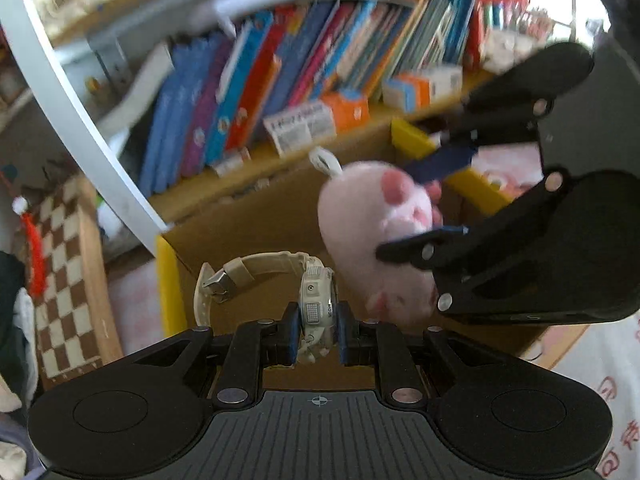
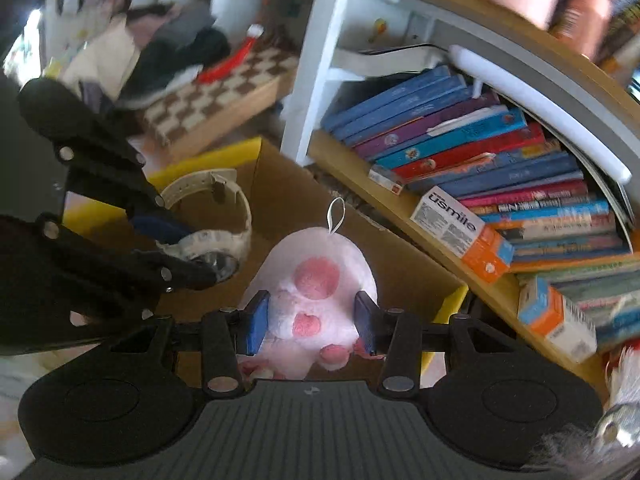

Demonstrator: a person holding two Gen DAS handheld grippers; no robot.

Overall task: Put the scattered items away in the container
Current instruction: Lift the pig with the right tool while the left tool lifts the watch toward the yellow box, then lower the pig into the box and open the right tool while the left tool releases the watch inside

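My left gripper (image 1: pixel 318 334) is shut on a cream wristwatch (image 1: pixel 316 306) and holds it over an open cardboard box with yellow rim edges (image 1: pixel 168 276). My right gripper (image 2: pixel 310 322) is shut on a pink plush toy (image 2: pixel 316 296) with a white loop, held over the same box (image 2: pixel 400 272). In the left wrist view the right gripper (image 1: pixel 432 200) with the plush (image 1: pixel 372 240) is just to the right. In the right wrist view the left gripper (image 2: pixel 176 248) with the watch (image 2: pixel 216 216) is at the left.
A wooden bookshelf with a row of books (image 1: pixel 280 76) and small orange boxes (image 1: pixel 348 110) stands right behind the box. A white shelf post (image 1: pixel 80 120) rises at its left. A chessboard (image 1: pixel 64 280) with clothes on it lies further left.
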